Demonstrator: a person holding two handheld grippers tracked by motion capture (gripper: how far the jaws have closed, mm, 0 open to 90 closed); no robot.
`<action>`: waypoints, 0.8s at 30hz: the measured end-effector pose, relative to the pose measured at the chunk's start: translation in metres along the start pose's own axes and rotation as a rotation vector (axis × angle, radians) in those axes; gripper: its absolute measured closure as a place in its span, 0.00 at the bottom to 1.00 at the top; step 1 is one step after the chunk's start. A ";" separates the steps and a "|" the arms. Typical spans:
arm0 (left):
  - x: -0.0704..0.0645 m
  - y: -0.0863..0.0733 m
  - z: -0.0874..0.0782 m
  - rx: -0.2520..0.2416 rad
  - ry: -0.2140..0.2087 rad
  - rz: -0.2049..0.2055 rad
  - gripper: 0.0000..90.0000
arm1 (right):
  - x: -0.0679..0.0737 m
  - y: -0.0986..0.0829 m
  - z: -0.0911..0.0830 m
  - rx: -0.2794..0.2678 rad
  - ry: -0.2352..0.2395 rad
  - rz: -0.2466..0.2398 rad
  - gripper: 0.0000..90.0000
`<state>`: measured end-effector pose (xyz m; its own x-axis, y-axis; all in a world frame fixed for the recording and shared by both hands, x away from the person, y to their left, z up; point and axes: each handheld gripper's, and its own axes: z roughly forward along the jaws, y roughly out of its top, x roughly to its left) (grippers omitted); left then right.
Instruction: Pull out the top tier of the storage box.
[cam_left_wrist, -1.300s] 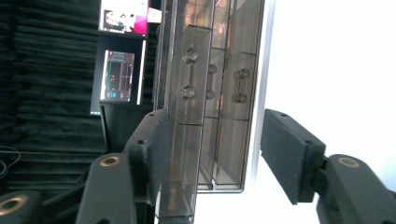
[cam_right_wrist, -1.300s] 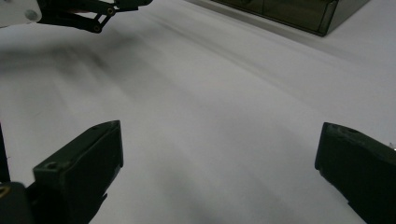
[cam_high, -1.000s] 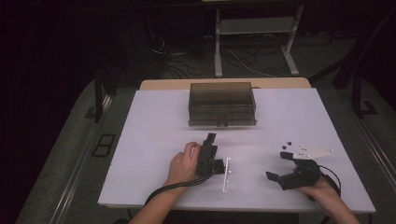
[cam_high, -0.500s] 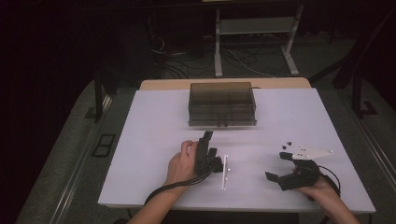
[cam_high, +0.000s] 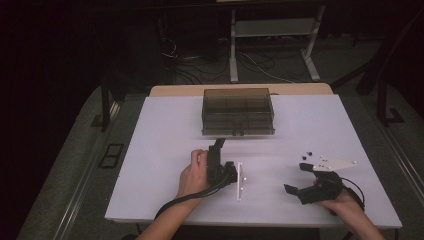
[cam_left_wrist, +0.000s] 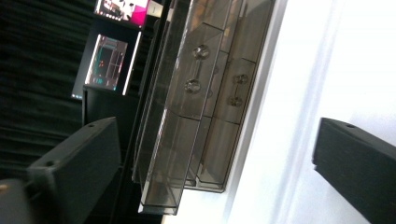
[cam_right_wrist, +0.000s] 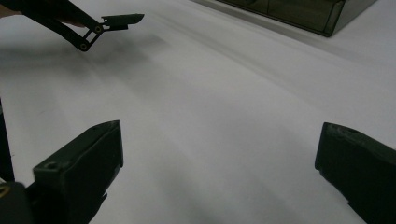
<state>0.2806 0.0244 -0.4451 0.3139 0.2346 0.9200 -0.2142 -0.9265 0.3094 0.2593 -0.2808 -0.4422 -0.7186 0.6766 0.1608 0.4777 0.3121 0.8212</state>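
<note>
A smoky see-through drawer box (cam_high: 238, 112) stands at the back middle of the white table (cam_high: 165, 130). My left gripper (cam_high: 218, 145) is held on its side by the left hand (cam_high: 192, 175), just in front of the box and pointing at it. In the left gripper view its jaws stand wide apart, open (cam_left_wrist: 215, 163), with the box front (cam_left_wrist: 201, 102) ahead of them. My right gripper (cam_high: 298, 179) rests near the front right, open and holding nothing (cam_right_wrist: 215, 172). It points left across bare table.
A thin white strip (cam_high: 239, 180) lies just right of the left hand. A pale three-cornered plate (cam_high: 332, 162) sits by the right gripper, with small dark bits (cam_high: 306, 154) near it. The left gripper's jaw (cam_right_wrist: 109, 22) and the box corner (cam_right_wrist: 303, 14) appear far off in the right gripper view.
The left gripper and hand have drifted slightly left and toward the box. The right gripper has not moved.
</note>
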 end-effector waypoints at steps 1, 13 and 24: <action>0.001 0.000 0.000 0.000 -0.006 -0.010 0.00 | 0.000 0.000 0.000 0.000 0.000 0.000 0.01; 0.010 -0.008 0.003 0.002 -0.106 -0.190 0.00 | 0.000 0.000 0.000 0.000 -0.001 0.000 0.01; 0.016 -0.014 0.007 0.006 -0.181 -0.314 0.00 | 0.000 0.000 -0.001 0.000 0.000 -0.002 0.01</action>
<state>0.2950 0.0390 -0.4366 0.5219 0.4532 0.7226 -0.0758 -0.8192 0.5685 0.2592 -0.2813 -0.4420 -0.7195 0.6761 0.1587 0.4759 0.3136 0.8217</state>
